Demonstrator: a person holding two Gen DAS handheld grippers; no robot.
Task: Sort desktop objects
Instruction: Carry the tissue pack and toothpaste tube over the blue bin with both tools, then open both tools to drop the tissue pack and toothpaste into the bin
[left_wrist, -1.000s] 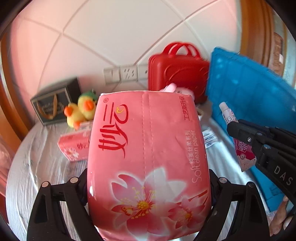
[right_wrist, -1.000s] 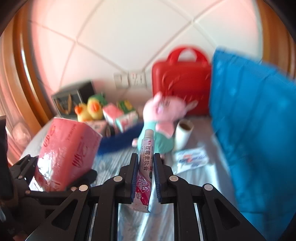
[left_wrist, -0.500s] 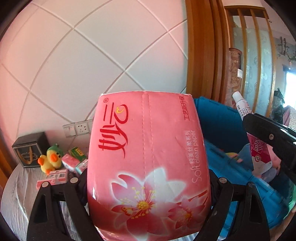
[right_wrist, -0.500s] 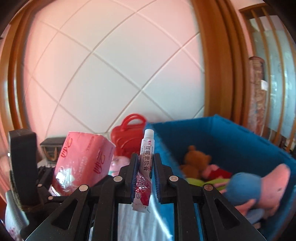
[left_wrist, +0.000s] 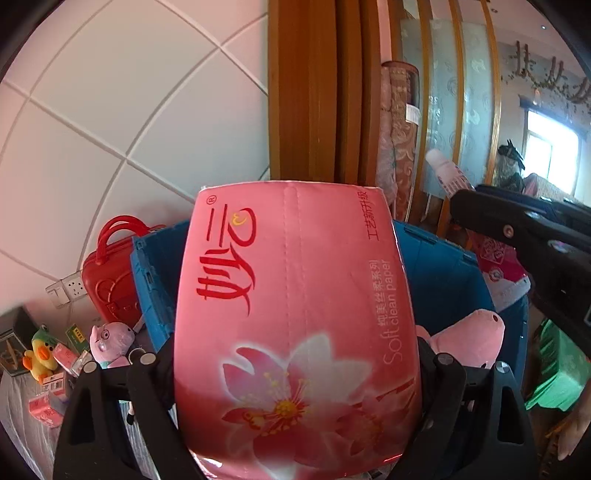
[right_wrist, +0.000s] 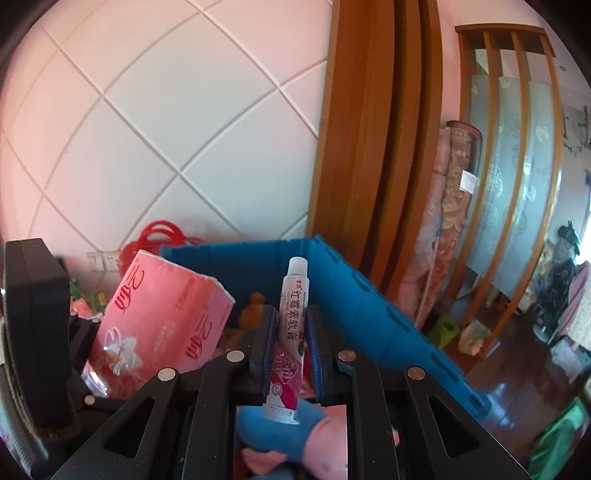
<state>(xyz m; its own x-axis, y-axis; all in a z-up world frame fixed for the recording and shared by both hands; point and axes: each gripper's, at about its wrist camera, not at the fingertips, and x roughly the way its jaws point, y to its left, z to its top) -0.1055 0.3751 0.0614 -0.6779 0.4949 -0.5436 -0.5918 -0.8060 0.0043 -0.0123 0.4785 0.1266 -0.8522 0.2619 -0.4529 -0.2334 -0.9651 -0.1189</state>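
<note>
My left gripper (left_wrist: 295, 362) is shut on a pink pack of tissue paper (left_wrist: 295, 325) that fills the middle of the left wrist view. It hangs over the open blue crate (left_wrist: 443, 266), where a pink plush toy (left_wrist: 476, 336) lies. My right gripper (right_wrist: 290, 347) is shut on a small white and red ointment tube (right_wrist: 291, 321), held upright above the blue crate (right_wrist: 369, 310). The tissue pack (right_wrist: 162, 317) and the left gripper show at the left of the right wrist view. A blue and pink plush (right_wrist: 295, 428) lies under the right jaws.
On the table at the left lie a red toy case (left_wrist: 107, 273), a pink pig plush (left_wrist: 110, 336), a yellow duck (left_wrist: 40, 358) and small pink tissue packets (left_wrist: 44, 410). A tiled wall and a wooden door frame (right_wrist: 369, 129) rise behind. A green object (left_wrist: 554, 369) sits right of the crate.
Both grippers have risen and swung right, from over the table to above the blue crate, each still holding its object. The table items have slid to the lower left of the views.
</note>
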